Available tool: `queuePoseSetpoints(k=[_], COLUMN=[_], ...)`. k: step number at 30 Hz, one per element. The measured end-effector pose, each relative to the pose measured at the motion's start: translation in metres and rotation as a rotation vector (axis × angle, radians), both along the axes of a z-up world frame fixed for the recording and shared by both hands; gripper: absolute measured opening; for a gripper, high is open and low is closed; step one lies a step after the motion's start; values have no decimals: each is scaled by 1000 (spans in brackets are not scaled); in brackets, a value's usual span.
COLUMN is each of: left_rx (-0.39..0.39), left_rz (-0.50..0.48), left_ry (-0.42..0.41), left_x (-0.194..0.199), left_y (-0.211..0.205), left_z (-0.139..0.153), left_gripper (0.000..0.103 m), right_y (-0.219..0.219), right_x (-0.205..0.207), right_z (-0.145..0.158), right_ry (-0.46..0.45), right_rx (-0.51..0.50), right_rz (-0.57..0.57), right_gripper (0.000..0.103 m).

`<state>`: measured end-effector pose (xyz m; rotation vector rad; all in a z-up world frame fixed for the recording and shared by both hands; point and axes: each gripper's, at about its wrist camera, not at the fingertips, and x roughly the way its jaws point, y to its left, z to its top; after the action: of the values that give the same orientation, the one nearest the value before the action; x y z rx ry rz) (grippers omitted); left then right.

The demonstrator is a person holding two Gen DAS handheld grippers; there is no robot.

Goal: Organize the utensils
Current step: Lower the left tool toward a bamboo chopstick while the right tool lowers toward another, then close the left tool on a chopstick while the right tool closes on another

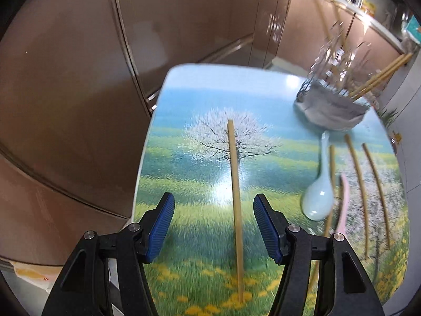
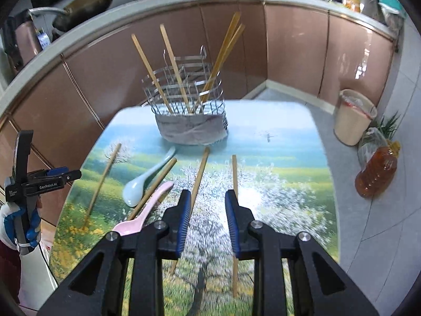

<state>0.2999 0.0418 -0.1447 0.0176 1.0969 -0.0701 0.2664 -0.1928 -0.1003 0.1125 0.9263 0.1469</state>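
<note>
A wire utensil basket [image 2: 188, 97] stands at the far end of the landscape-print table [image 2: 284, 158] with several bamboo chopsticks upright in it; it also shows in the left wrist view [image 1: 334, 97]. Loose chopsticks lie on the table: one [image 1: 235, 184] between my left gripper's open fingers, one [image 2: 198, 176] by my right gripper's left finger, one [image 2: 234, 173] by its right finger, one [image 2: 155, 187] under the spoons. A pale blue spoon [image 2: 139, 184] and a pink spoon [image 2: 147, 210] lie left of my right gripper [image 2: 208, 220], which is open and empty. My left gripper [image 1: 213, 226] is open.
Brown cabinet fronts [image 2: 294, 50] surround the table. A beige bin [image 2: 352, 115], an oil bottle [image 2: 376, 173] and a bag of greens [image 2: 386, 129] stand on the floor to the right. Pans [image 2: 86, 2] sit on the counter behind.
</note>
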Motion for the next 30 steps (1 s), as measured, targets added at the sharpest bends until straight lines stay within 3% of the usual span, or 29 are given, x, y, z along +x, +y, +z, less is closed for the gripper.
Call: queuePoseSetpoints(k=[13, 30], left_rx=[41, 58], left_rz=[-45, -69], left_ry=[147, 217], left_x=[71, 93], left_y=[-2, -11], left_z=[-37, -51], left_gripper=[60, 54], right_y=[29, 44], right_x=[78, 113], right_z=[-47, -90], right_ry=[156, 255], right_rx=[-82, -113], right_rz=[60, 45], right_gripper=[25, 23])
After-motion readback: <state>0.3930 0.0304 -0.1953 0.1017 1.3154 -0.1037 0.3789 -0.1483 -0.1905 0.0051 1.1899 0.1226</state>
